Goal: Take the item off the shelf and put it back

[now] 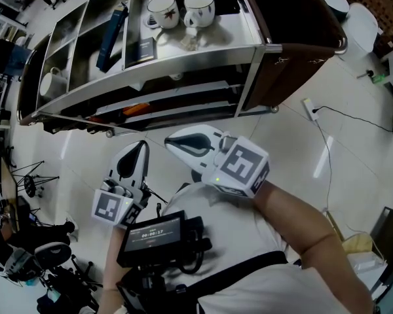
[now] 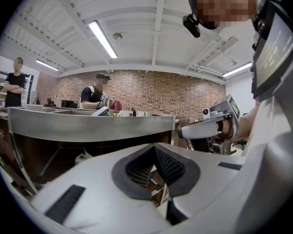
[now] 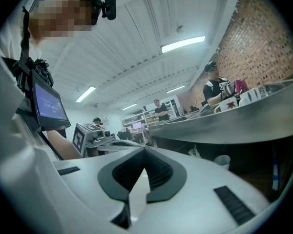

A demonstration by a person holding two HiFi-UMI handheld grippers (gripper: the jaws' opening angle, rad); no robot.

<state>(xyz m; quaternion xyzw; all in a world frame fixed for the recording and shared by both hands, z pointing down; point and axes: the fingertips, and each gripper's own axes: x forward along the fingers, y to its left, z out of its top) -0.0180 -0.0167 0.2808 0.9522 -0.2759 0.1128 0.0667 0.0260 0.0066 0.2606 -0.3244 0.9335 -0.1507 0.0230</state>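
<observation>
Both pairs of jaws are pressed together, and nothing is in them. The left gripper (image 1: 137,150) and the right gripper (image 1: 177,142) sit side by side in the middle of the head view, well apart from the shelf (image 1: 183,61) at the top. Two mugs (image 1: 164,12) stand on the shelf, upper middle. A blue box (image 1: 111,38) leans in a slot at the upper left, with a dark box (image 1: 144,49) just beside it. I cannot tell which thing is the one to take. A screen (image 1: 154,234) sits at the bottom.

Silvery steel shelf unit (image 1: 183,61); two white ceramic mugs (image 1: 162,10) printed with reddish-brown leaves; dark blue box (image 1: 111,36); white left gripper (image 1: 139,150) and right gripper (image 1: 173,142), black ribbed fingers (image 2: 173,167); black-and-white square-marker cube (image 1: 241,169); red-brown brick wall (image 2: 176,99).
</observation>
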